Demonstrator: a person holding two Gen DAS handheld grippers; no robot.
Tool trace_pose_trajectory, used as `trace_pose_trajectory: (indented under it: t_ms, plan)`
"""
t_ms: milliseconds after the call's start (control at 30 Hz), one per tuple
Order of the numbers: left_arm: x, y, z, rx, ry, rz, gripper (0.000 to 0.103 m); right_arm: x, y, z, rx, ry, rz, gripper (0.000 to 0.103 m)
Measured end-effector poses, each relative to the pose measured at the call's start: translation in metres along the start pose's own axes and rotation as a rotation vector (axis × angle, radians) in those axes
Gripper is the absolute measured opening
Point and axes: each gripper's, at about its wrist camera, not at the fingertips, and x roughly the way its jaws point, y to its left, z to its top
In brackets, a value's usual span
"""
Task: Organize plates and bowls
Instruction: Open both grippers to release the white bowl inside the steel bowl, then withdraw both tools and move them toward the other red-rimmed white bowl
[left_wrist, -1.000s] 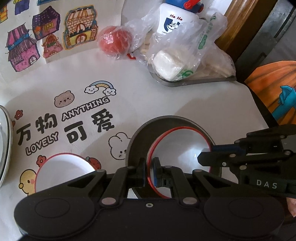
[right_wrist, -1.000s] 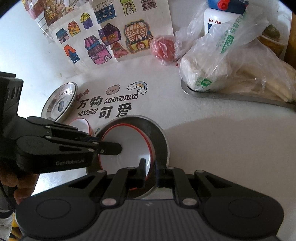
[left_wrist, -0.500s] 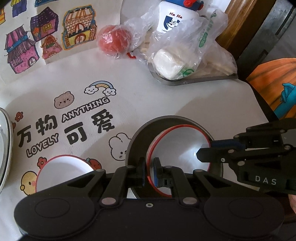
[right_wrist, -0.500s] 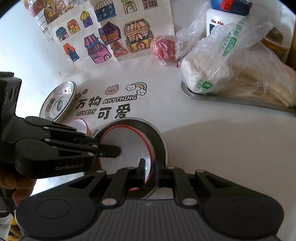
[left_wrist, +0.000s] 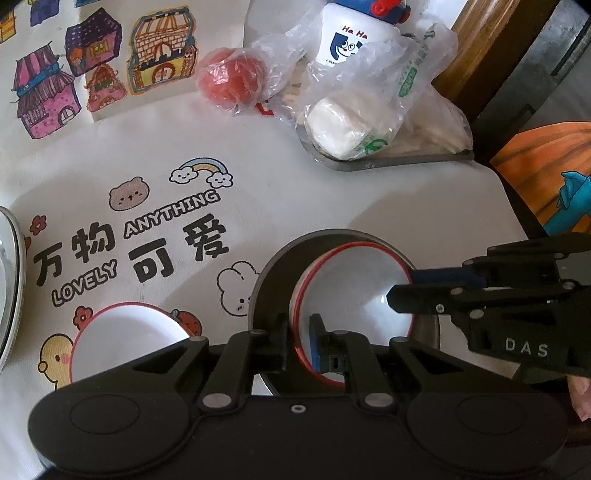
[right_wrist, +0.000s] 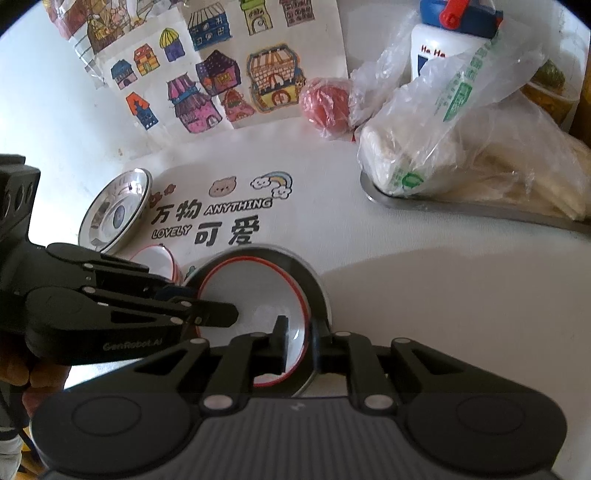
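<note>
Two grippers on one red-rimmed white bowl (left_wrist: 354, 295) sitting in steel plate (left_wrist: 273, 273), left gripper (left_wrist: 297, 341) jaws opening astride near rim, right gripper (right_wrist: 297, 341) pinching opposite rim.

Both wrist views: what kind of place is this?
Likely a home dining or kitchen table: a cartoon-print tablecloth, bagged food on a metal tray, a tomato in plastic, and children's house drawings propped behind.

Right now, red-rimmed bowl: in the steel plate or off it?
In. The red-rimmed bowl sits upright inside the steel plate, whose rim rings it in both wrist views.
</note>
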Motion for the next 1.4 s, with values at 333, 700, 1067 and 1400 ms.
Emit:
trace_pose_trajectory:
  t_ms: [333,700,1067,1400]
  plan:
    - [-0.010,0.001,0.000,-0.003,-0.030,0.014,0.027,-0.001,-0.002,0.003,0.006,-0.009,0.011,0.018]
    - [-0.026,0.003,-0.009,-0.016,-0.077,-0.025,0.037,-0.020,0.002,-0.004,0.015,-0.058,0.024,0.053]
    - [-0.065,0.007,-0.027,-0.025,-0.198,0.044,0.071,-0.039,0.006,-0.012,0.033,-0.099,0.044,0.069]
    - [-0.094,0.029,-0.052,-0.093,-0.257,0.076,0.076,-0.056,0.030,-0.019,0.006,-0.132,0.106,0.083]
